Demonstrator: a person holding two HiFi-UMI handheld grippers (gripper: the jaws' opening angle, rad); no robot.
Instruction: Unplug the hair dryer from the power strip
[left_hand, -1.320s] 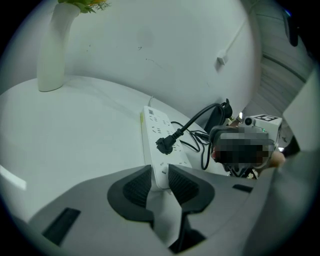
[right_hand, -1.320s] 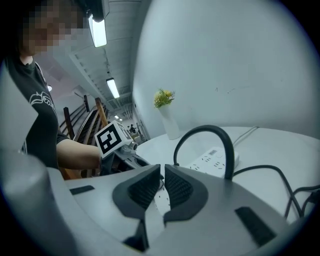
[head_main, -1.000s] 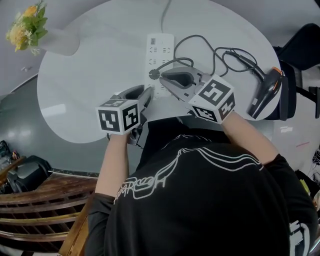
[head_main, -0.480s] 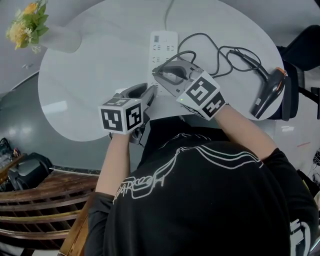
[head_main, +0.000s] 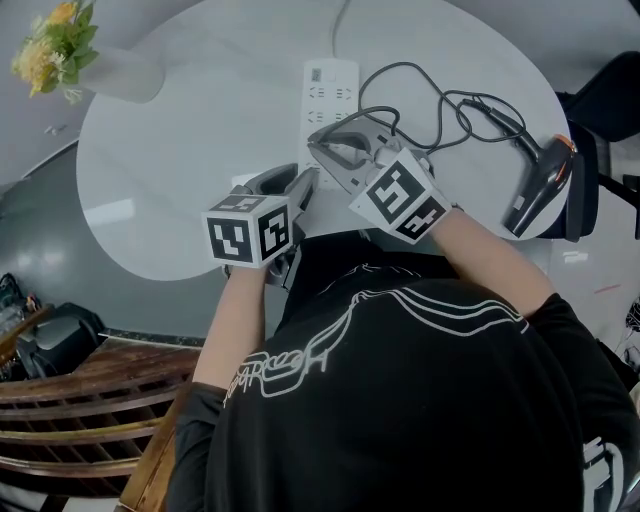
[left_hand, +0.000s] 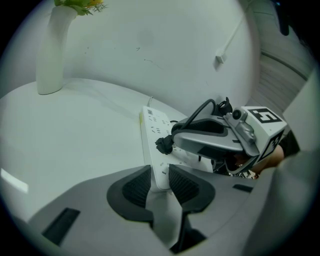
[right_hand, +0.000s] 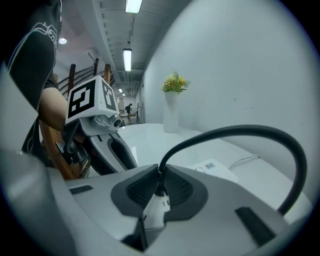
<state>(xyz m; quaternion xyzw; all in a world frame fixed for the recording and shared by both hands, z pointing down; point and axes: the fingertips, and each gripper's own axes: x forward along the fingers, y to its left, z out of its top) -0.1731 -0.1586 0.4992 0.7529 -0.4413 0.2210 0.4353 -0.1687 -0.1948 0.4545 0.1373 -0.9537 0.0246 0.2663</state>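
Observation:
The white power strip (head_main: 328, 92) lies on the round white table (head_main: 180, 170). My left gripper (head_main: 303, 188) is shut on its near end; in the left gripper view the pads (left_hand: 136, 187) press both sides of the strip (left_hand: 152, 135). The black plug (left_hand: 164, 145) sits on the strip. My right gripper (head_main: 316, 150) is shut on that plug (right_hand: 159, 186), and the black cord (right_hand: 235, 132) arches up out of its jaws. The cord (head_main: 440, 110) runs in loops to the black hair dryer (head_main: 535, 185) at the table's right edge.
A white vase with yellow flowers (head_main: 110, 75) stands at the table's far left. A dark chair (head_main: 610, 95) is beyond the right edge. The strip's own white lead (head_main: 340, 25) runs off the far side. Wooden steps (head_main: 90, 400) lie lower left.
My right gripper has rolled and slid a little left along the strip onto the plug, its marker cube moving left. The left gripper and the strip have stayed put.

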